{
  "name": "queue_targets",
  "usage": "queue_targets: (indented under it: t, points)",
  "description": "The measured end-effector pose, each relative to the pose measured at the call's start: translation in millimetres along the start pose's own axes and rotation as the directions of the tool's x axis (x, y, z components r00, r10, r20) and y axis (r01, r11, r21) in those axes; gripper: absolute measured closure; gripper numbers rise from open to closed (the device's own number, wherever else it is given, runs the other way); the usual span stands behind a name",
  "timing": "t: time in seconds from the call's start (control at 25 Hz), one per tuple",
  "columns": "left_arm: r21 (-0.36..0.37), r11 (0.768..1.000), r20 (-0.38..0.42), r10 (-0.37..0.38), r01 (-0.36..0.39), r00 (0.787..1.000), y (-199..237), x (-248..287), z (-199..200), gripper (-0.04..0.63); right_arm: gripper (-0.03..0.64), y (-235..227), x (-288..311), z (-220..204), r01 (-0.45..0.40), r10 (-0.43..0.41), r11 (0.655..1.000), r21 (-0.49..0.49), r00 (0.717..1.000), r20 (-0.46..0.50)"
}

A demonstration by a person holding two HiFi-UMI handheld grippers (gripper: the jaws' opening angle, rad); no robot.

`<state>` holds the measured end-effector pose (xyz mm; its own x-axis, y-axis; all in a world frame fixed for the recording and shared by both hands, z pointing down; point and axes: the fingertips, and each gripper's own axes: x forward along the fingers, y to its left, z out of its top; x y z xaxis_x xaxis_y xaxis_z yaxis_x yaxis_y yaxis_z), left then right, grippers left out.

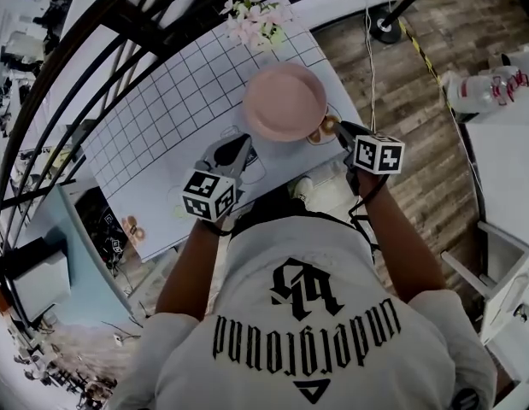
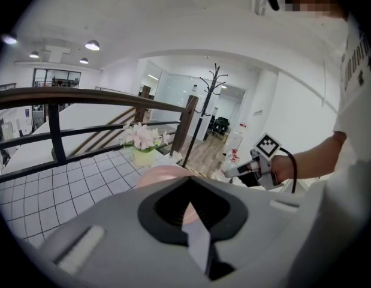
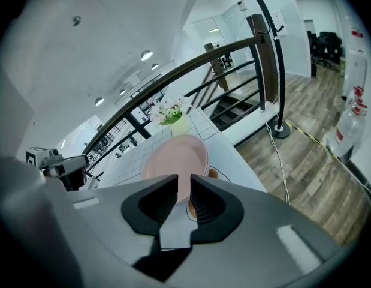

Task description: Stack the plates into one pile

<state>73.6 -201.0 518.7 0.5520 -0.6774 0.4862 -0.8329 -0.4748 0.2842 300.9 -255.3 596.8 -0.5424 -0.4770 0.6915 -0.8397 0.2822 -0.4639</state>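
Stacking looks done: the pink plates [image 1: 284, 101] sit as one pile near the tabletop [image 1: 161, 118] right edge, left gripper [image 1: 240, 146] jaws wide, right gripper [image 1: 339, 131] jaws narrow, both empty

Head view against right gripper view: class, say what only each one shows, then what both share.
Only the head view: the person's printed T-shirt and the marker cube on the right gripper. Only the right gripper view: ceiling lights and the hooked top of the coat stand. Both: the pink plate, the flowers and the left gripper.
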Motion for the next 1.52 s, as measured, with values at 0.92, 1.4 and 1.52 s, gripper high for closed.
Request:
queue_targets:
  t: [0.92, 1.4, 1.52]
  points:
    - [0.141, 0.989, 0.193, 0.020, -0.047, 0.981, -85, -37, 62, 0.546, 0.581, 69, -128, 58, 0.017, 0.097, 0.931, -0.364, 0.952, 0.290]
    - [0.136, 0.990, 0.189, 0.020, -0.046, 0.982, -110, -71, 53, 0.546, 0.614, 103, -156, 47, 0.048, 0.145, 0.842, -0.537, 0.940, 0.310]
    - [0.160, 0.987, 0.181, 0.003, -0.033, 0.984, -113, -78, 53, 0.546, 0.615, 110, -164, 40, 0.049, 0.151, 0.841, -0.539, 0.935, 0.320]
